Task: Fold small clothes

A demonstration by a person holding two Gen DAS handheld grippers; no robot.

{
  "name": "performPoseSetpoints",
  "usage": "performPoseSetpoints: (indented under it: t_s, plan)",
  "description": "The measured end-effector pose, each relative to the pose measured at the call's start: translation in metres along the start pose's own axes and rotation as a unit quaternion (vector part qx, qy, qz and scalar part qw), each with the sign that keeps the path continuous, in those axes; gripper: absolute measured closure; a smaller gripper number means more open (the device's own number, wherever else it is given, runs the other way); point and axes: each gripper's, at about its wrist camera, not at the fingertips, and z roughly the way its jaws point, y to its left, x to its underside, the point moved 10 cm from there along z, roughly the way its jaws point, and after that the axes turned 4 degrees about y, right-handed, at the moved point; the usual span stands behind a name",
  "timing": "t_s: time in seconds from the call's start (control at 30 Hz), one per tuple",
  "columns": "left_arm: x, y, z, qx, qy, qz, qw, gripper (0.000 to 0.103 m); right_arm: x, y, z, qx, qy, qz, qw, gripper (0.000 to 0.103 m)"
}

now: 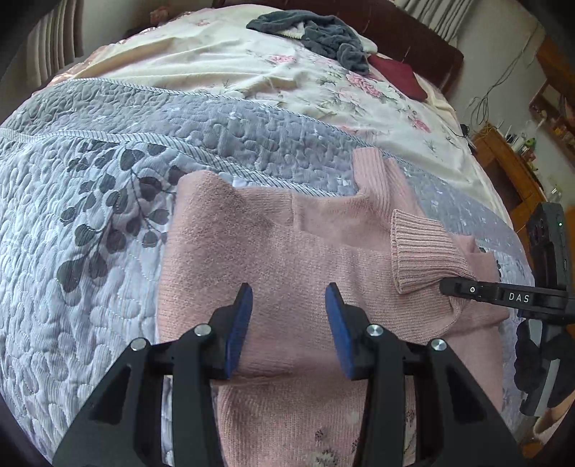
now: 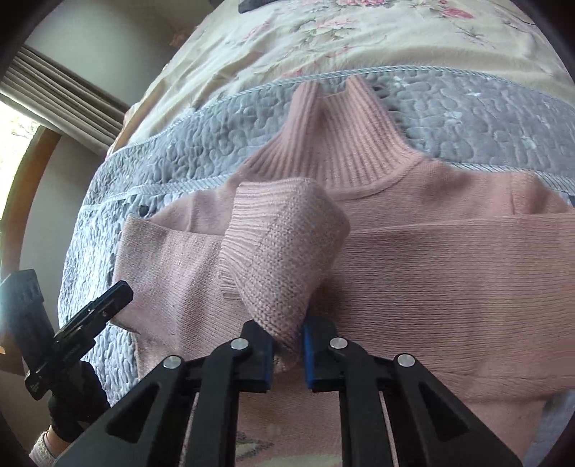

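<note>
A pink knitted turtleneck sweater [image 1: 287, 251] [image 2: 449, 280] lies flat on a grey quilted bedspread [image 1: 90, 222], its ribbed collar [image 2: 341, 143] pointing toward the far side. My left gripper [image 1: 289, 298] hovers open just above the sweater's body, nothing between its blue pads. My right gripper [image 2: 289, 337] is shut on the end of a sleeve [image 2: 284, 258], whose ribbed cuff [image 1: 420, 248] is lifted and folded over the chest. The other sleeve [image 2: 161, 251] lies folded across the body. The right gripper [image 1: 467, 289] shows at the right edge of the left wrist view.
Beyond the quilt lies a cream floral sheet [image 1: 233, 68] with a heap of dark grey clothes [image 1: 323, 32] and a dark red cloth [image 1: 399, 73] near the headboard. A wooden cabinet [image 1: 510, 172] stands to the bed's right. A curtained window [image 2: 43, 118] is at the left.
</note>
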Motion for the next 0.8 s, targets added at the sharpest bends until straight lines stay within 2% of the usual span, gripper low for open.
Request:
performPoseSetpoints:
  t_s: [0.13,0.27,0.33,0.37,0.43,0.53,0.7,0.8]
  plan:
    - [0.007,-0.007,0.026,-0.007,0.028,0.012,0.9995,0.061,0.009,-0.03,0.013,0.01,0.016,0.017,1.0,0.09]
    - [0.015,-0.005,0.045,-0.025,0.044,0.028,0.9983,0.061,0.017,-0.038,0.017,0.005,0.034,0.019,0.999,0.084]
    - [0.014,-0.007,0.041,-0.024,0.048,0.032,0.9981,0.061,0.014,-0.037,0.004,0.025,0.024,-0.003,0.999,0.07]
    - [0.012,-0.007,0.037,-0.019,0.049,0.027,0.9982,0.06,0.011,-0.035,-0.006,0.042,0.012,-0.017,0.999,0.068]
    - [0.008,-0.007,0.027,-0.008,0.041,0.017,0.999,0.059,0.004,-0.025,-0.025,0.057,-0.009,-0.049,0.997,0.06]
    - [0.001,-0.01,0.018,-0.012,0.03,0.018,0.9993,0.055,-0.003,0.006,-0.026,0.071,-0.008,-0.112,0.991,0.057]
    - [0.007,-0.013,0.034,-0.02,0.052,0.023,0.9982,0.055,-0.008,0.047,0.017,0.104,0.021,-0.186,0.977,0.052]
    - [0.012,-0.01,0.043,-0.024,0.057,0.028,0.9977,0.055,-0.007,0.047,0.041,0.13,0.047,-0.197,0.971,0.052]
